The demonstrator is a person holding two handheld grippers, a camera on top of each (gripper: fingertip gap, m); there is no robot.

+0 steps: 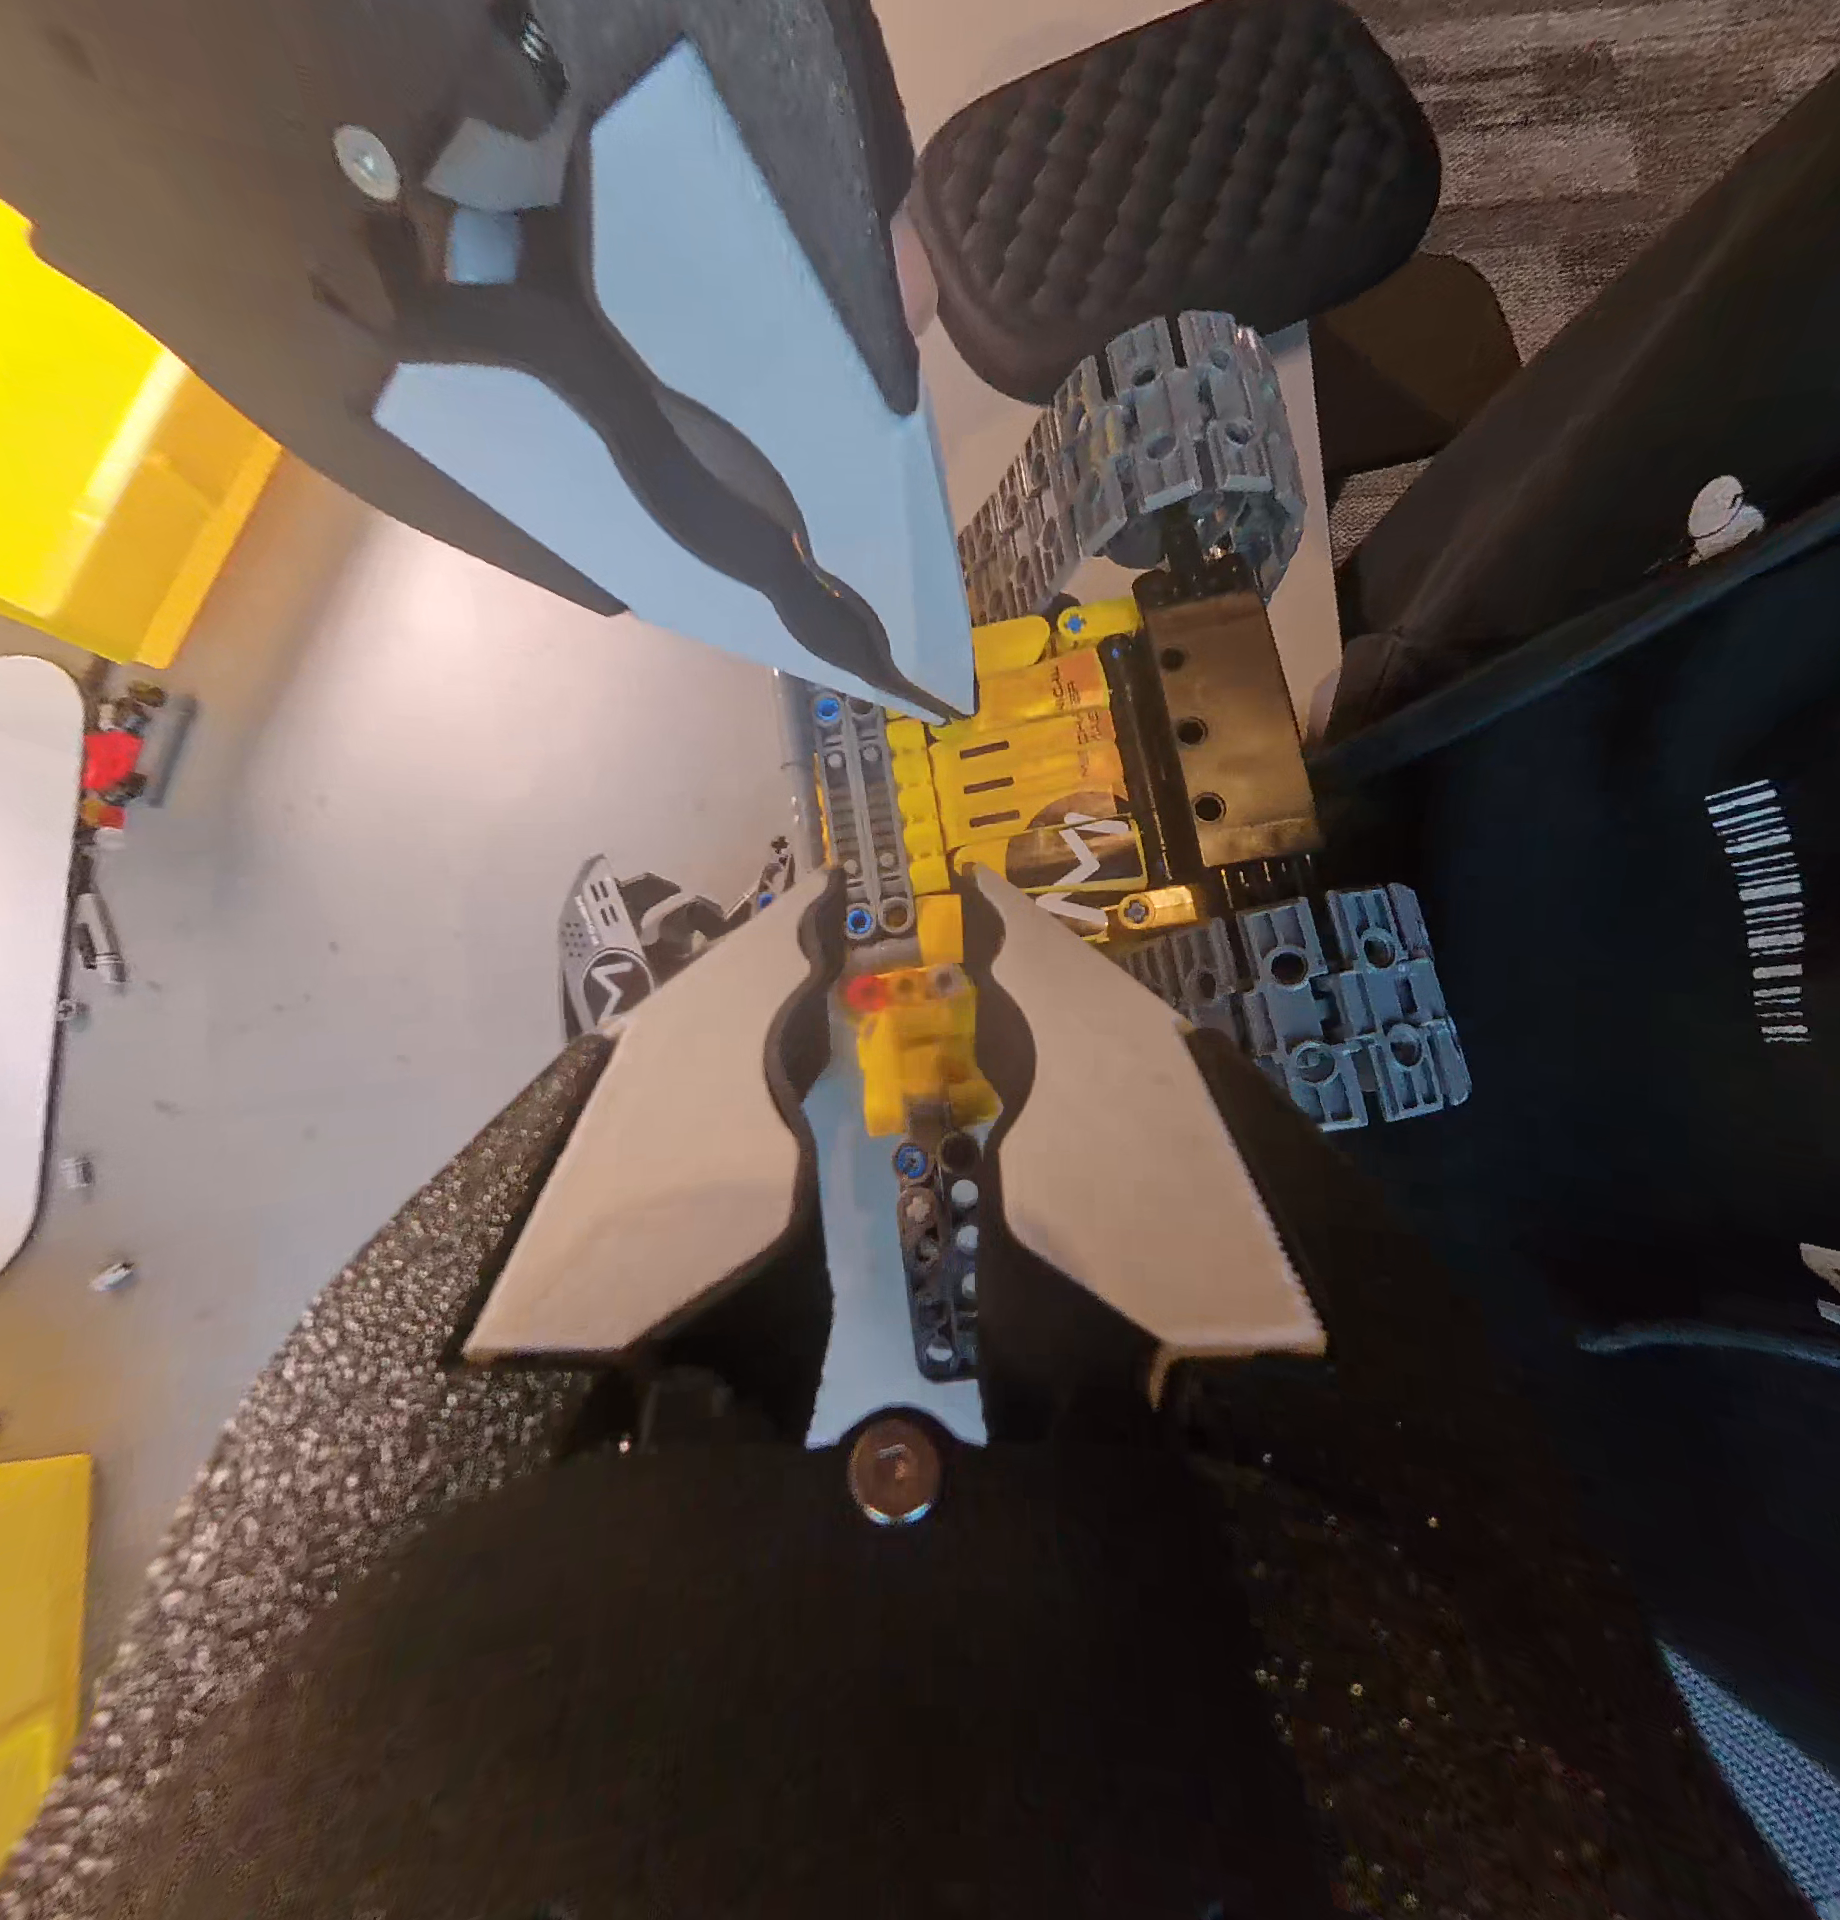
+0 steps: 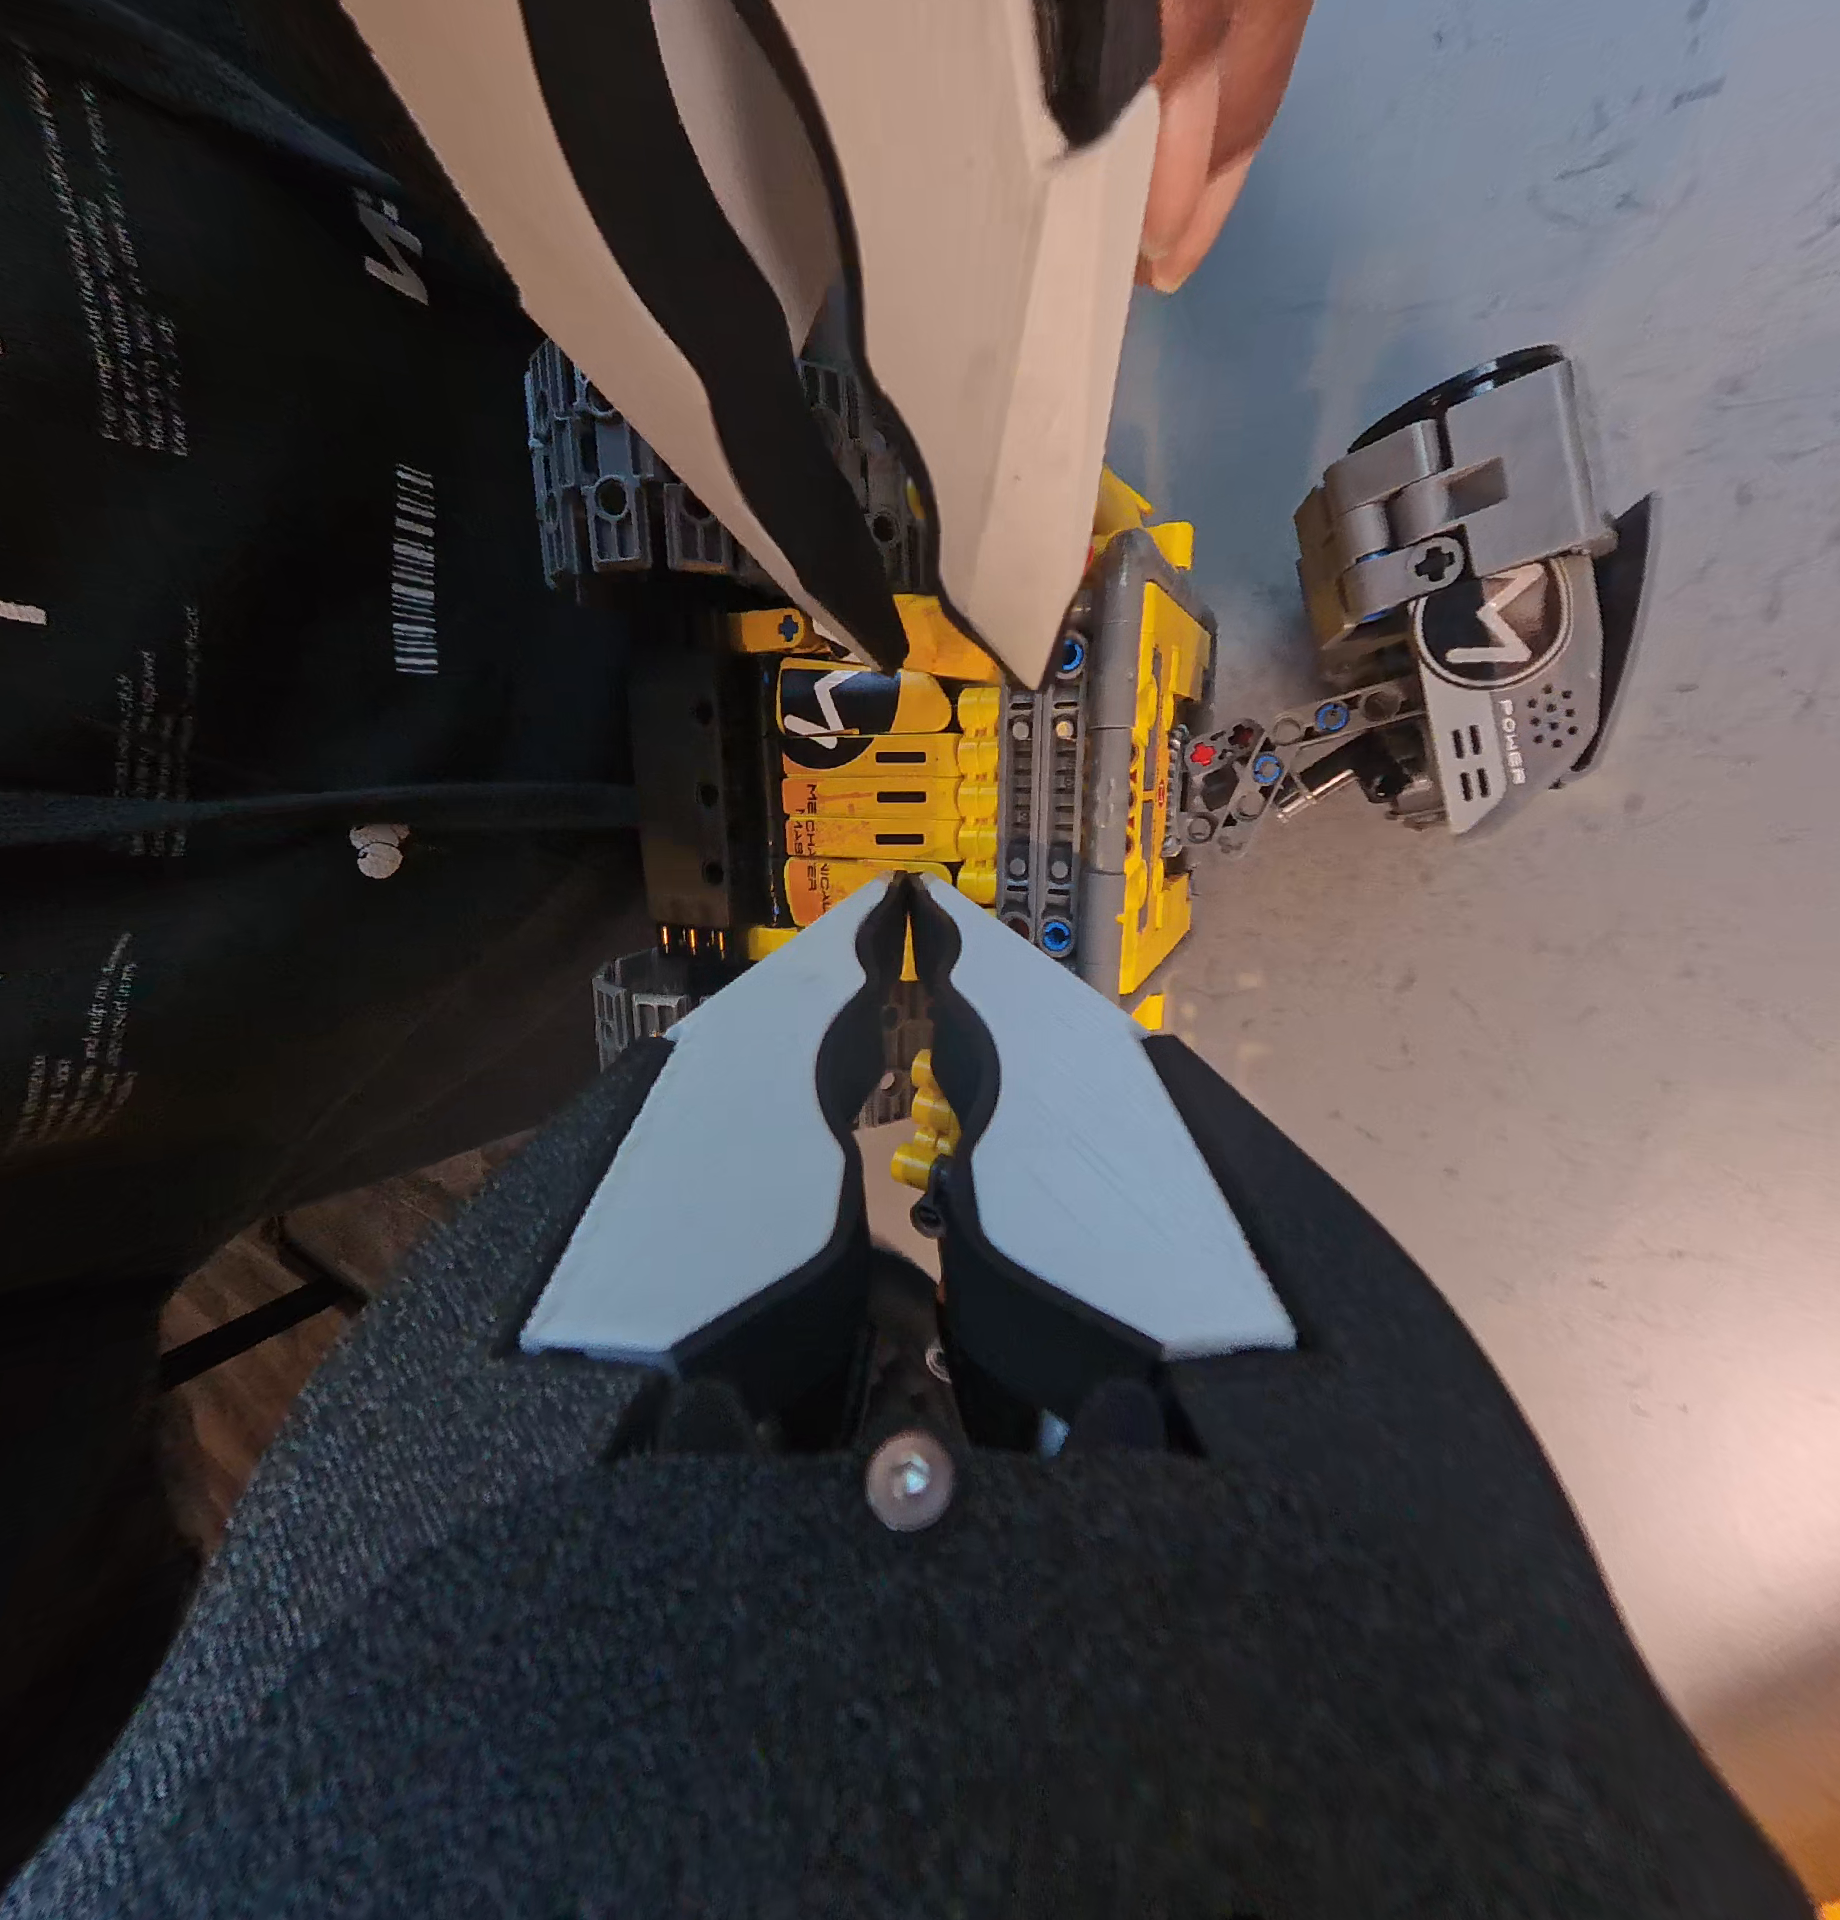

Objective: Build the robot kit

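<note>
Nearest us, our left hand-held gripper (image 1: 900, 914) is partly open around a yellow brick arm (image 1: 921, 1023) jutting from the yellow-and-black tracked brick vehicle (image 1: 1051, 790) on the pale grey tabletop (image 1: 376, 790). Our right hand-held gripper (image 2: 903, 883) presses nearly closed tips on its yellow body. Farther off lies a detached grey bucket piece (image 2: 1487, 623), not joined.

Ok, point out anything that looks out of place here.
Small loose bricks lie scattered on the table, apart from the yellow tracked model. Its grey head lies off to one side on a thin linkage; whether it is joined is unclear.
</note>
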